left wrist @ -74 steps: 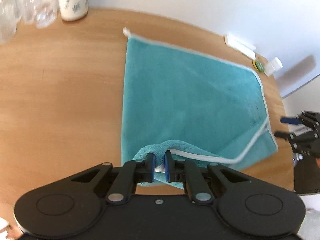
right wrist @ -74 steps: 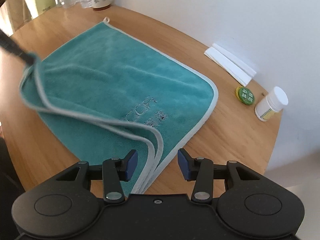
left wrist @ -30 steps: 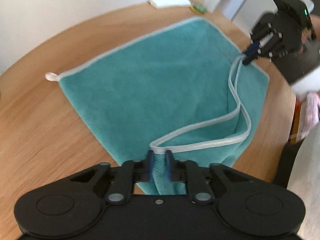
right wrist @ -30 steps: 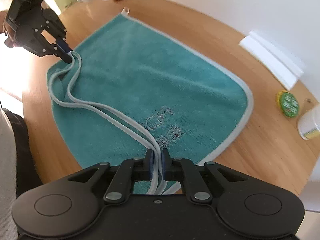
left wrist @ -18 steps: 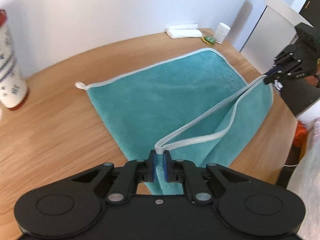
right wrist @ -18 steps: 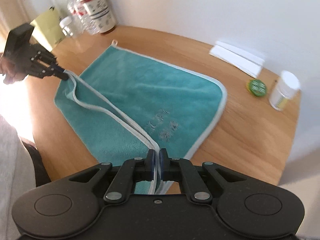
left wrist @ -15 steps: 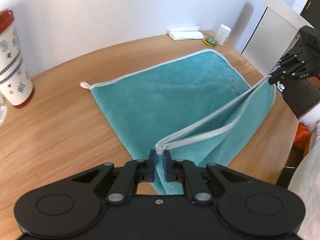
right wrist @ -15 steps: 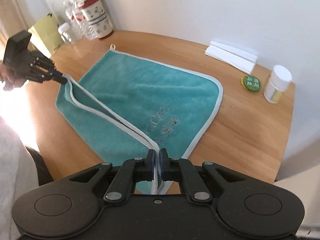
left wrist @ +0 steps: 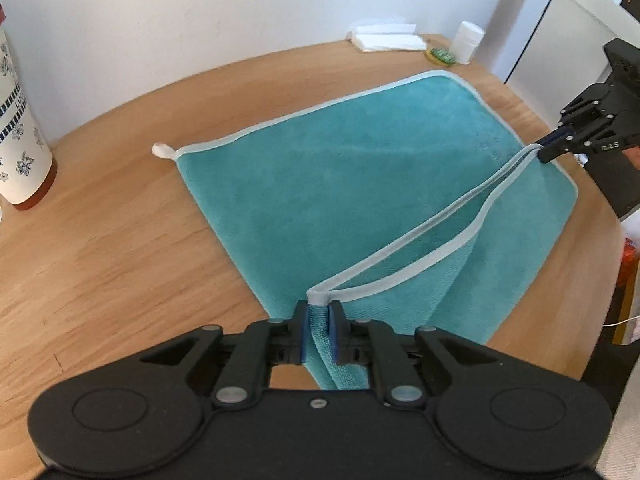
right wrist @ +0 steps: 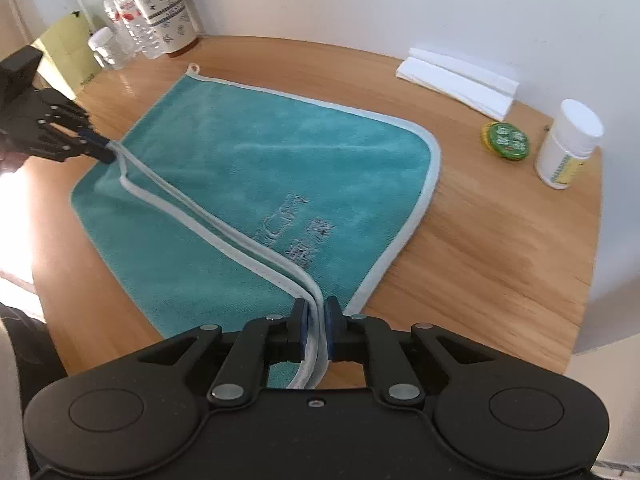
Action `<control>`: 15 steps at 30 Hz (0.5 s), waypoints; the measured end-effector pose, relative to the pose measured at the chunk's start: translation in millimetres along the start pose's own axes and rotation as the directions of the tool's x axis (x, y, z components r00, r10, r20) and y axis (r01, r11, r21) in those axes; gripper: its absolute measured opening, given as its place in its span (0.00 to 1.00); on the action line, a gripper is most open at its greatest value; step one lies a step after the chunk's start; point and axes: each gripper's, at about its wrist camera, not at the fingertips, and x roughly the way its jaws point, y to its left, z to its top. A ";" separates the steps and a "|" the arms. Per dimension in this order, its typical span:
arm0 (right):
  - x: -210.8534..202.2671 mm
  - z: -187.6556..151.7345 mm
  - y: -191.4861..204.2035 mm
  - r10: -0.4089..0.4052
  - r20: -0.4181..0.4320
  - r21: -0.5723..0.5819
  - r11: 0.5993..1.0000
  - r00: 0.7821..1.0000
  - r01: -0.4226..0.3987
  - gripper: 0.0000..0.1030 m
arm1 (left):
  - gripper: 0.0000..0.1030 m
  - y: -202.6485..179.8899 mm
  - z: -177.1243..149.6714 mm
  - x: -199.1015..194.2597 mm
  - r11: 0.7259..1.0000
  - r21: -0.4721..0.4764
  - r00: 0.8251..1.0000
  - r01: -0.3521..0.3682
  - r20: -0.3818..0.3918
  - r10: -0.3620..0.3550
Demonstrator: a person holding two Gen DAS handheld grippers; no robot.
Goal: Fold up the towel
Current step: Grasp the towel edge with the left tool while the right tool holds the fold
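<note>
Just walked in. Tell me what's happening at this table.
A person is folding a teal towel on a round wooden table with two handheld grippers. The left gripper and the right gripper are each shut on a near corner, both layers of the white-trimmed edge pinched, and that edge hangs raised between them. The far half lies flat on the table. A white bottle, a green lid and folded white paper sit beyond the towel.

The patterned canister point(left wrist: 18, 152) got chopped off by the left edge of the left wrist view. The stitched lettering point(right wrist: 294, 226) on the teal towel point(right wrist: 240, 168) was too soft to read. Same for the print on the green lid point(right wrist: 507, 141), way too small.
</note>
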 end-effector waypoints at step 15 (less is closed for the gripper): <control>10.6 15.8 -4.7 0.092 -0.137 -0.040 0.994 0.986 -0.098 0.06 | 0.12 18.6 14.5 15.1 0.990 -0.051 0.989 0.135 -0.047 -0.137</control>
